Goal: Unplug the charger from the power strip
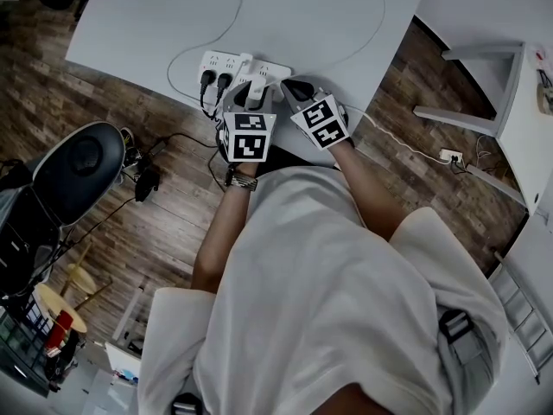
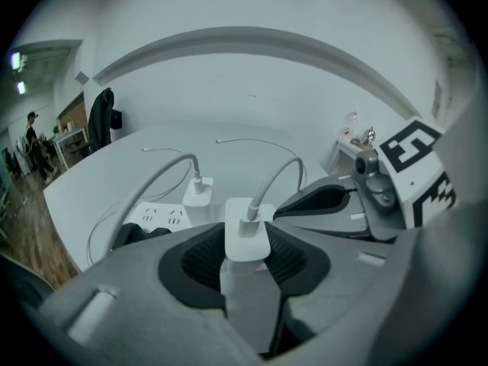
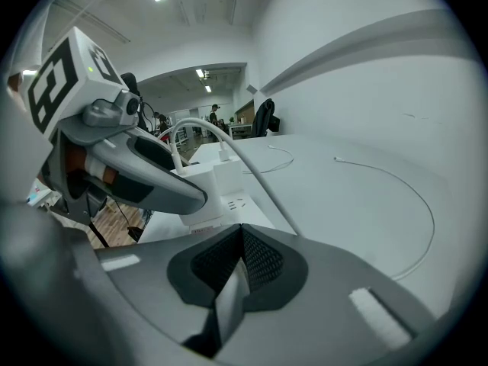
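Head view: white rectangular power strip (image 1: 226, 63) lies at the edge of the pale worktop (image 1: 328, 15), with the left gripper (image 1: 251, 96) over it and the right gripper (image 1: 292, 85) just beside.

Left gripper view: fingers (image 2: 200, 259) clamp the white square charger block (image 2: 247, 237), which seems still seated in the strip.

Right gripper view: fingers (image 3: 263, 259) pressed together, empty.

A pull could lift the whole strip, since nothing visibly pins it.
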Available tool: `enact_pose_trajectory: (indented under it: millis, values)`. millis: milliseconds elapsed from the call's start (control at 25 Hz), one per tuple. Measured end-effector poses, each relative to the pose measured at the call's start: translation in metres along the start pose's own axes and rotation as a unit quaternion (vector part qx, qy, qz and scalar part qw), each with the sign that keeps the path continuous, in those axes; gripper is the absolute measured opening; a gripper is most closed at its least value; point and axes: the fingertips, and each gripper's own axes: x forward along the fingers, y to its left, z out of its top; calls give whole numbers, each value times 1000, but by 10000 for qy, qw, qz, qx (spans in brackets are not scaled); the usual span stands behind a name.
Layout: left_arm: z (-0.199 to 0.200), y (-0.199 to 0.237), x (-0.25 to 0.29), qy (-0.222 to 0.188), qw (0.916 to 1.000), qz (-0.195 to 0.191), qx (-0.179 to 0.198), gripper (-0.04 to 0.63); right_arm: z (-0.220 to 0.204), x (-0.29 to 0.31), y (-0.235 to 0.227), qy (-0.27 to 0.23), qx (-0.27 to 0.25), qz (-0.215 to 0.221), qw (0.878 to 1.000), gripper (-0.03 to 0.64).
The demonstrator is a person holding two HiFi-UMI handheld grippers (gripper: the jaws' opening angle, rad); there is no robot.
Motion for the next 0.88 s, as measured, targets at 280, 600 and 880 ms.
enact_pose_trajectory:
  millis: [280,600,880]
  values:
    - [1,0,0,10,10000,-8,95,144,-2,2,0,-37,11,21,10000,3]
    - [1,1,0,-222,9958,-393,-798,147,-2,-1,-3,-117,74,65,9999,2]
    - [0,1,0,-131,9987,-271,-415,147,-1,0,-4,-125,128,85,9998,2]
